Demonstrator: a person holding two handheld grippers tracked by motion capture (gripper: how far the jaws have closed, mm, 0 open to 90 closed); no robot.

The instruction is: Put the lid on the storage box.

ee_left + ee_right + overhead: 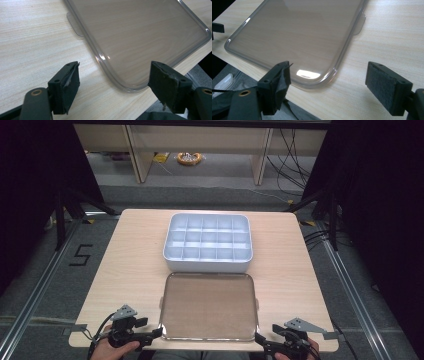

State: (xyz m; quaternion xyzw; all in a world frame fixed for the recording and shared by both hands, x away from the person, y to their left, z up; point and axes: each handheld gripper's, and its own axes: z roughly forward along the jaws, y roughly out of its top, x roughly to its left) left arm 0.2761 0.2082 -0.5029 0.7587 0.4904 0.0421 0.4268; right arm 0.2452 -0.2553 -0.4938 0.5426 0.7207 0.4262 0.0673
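Pale wood table (pixel 135 250) carries a white divided box (pixel 208 242) at its middle, and a clear smoky lid (pixel 208 306) is laid flat just in front of it, near the front edge. The left gripper (pixel 150 334) and right gripper (pixel 264 340) are held at the lid's two near corners, each with jaws spread wide and nothing gripped. Judged from this, the lid is about to be lifted; its rim should be pinched evenly at both corners and kept level.

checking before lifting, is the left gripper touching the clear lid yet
Apart. The left gripper view shows its open fingers straddling the clear lid's corner, with bare table between each and the rim.
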